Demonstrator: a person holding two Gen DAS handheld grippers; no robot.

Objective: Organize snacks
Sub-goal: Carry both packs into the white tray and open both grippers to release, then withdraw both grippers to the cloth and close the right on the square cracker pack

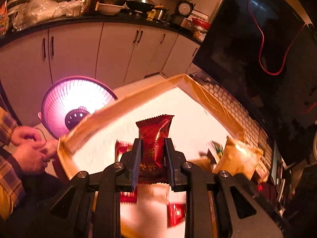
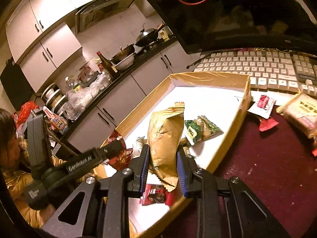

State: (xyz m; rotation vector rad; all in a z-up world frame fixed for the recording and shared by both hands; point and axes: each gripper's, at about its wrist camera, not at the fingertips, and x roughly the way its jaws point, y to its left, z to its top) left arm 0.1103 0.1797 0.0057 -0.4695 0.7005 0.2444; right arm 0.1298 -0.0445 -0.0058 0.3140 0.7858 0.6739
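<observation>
In the left wrist view, the left hand-held gripper point(image 1: 153, 156) is squeezing a dark red snack packet point(image 1: 154, 138) between its two fingers. The packet stands up tall over a big cardboard box point(image 1: 216, 103) with brown walls and a white floor. More small red snacks point(image 1: 176, 214) lie on the box floor below the gripper, a bit blurry. At the right edge of the box there is a gold snack bag point(image 1: 239, 158), blurry too. Behind the box sits a white keyboard point(image 1: 237, 115) and a dark screen point(image 1: 257, 49). To the left, a purple basket point(image 1: 77, 101) glows, and a person's hands point(image 1: 31, 148) in plaid sleeves are held together

In the right wrist view, the right hand-held gripper point(image 2: 163, 168) is squeezing the gold snack bag point(image 2: 166, 140), which stands up over the near part of the cardboard box point(image 2: 244, 103). A green snack packet point(image 2: 202, 130) lies on the white box floor just behind it. A small red packet point(image 2: 156, 195) lies under the gripper. The left hand-held gripper point(image 2: 116, 148) reaches in from the left with its dark red snack packet point(image 2: 118, 152). The box rests on a dark red desk point(image 2: 267, 168). On the desk, outside the box, lie a red and white packet point(image 2: 263, 104) and a pale biscuit pack point(image 2: 303, 113), near the keyboard point(image 2: 257, 67)
</observation>
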